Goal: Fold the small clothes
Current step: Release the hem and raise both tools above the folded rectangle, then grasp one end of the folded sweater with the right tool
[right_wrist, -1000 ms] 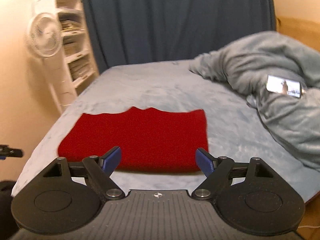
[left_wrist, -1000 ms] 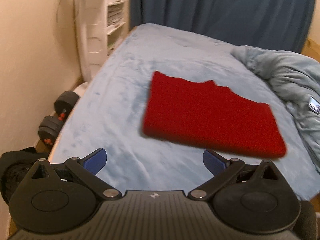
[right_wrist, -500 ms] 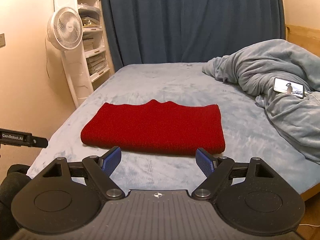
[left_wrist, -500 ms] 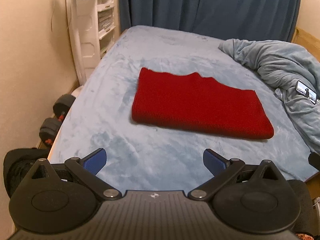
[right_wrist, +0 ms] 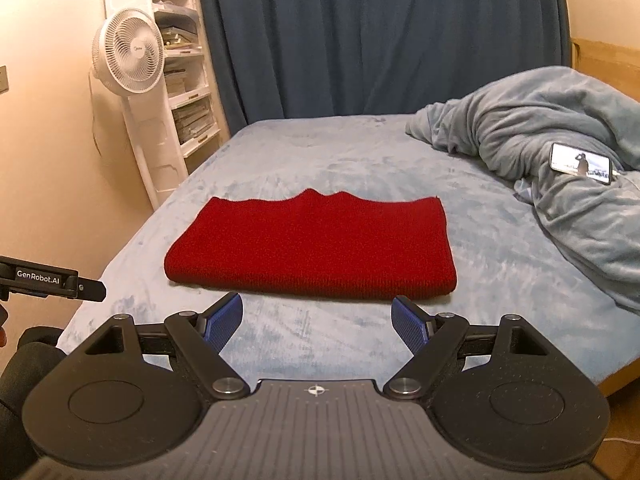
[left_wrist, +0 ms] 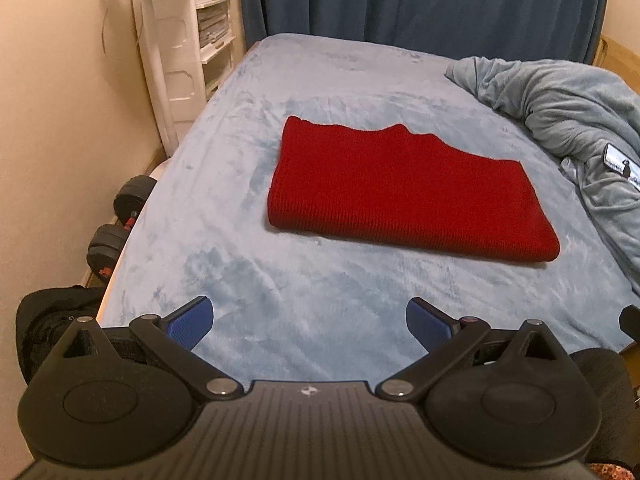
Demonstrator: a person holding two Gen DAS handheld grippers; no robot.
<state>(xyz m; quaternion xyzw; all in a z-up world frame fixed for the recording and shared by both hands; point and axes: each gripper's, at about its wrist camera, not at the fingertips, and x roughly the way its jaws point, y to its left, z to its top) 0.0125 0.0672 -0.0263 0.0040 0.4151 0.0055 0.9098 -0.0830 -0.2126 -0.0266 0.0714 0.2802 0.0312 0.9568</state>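
Observation:
A red knitted garment (left_wrist: 404, 192) lies folded into a flat rectangle on the light blue bed (left_wrist: 312, 76); it also shows in the right wrist view (right_wrist: 316, 244). My left gripper (left_wrist: 309, 322) is open and empty, held above the bed's near edge, well short of the garment. My right gripper (right_wrist: 317, 320) is open and empty, just short of the garment's near folded edge. The left gripper's tip (right_wrist: 52, 280) shows at the left of the right wrist view.
A rumpled grey-blue blanket (right_wrist: 552, 152) with a phone (right_wrist: 582, 162) on it lies at the bed's right. A white fan (right_wrist: 130, 56) and shelf unit (right_wrist: 188, 80) stand by the left wall. Dumbbells (left_wrist: 120, 216) lie on the floor at left. A dark blue curtain (right_wrist: 380, 32) hangs behind.
Both grippers have drawn back and up from the garment, which now lies farther ahead in both views. The garment itself has not moved. Both stay open.

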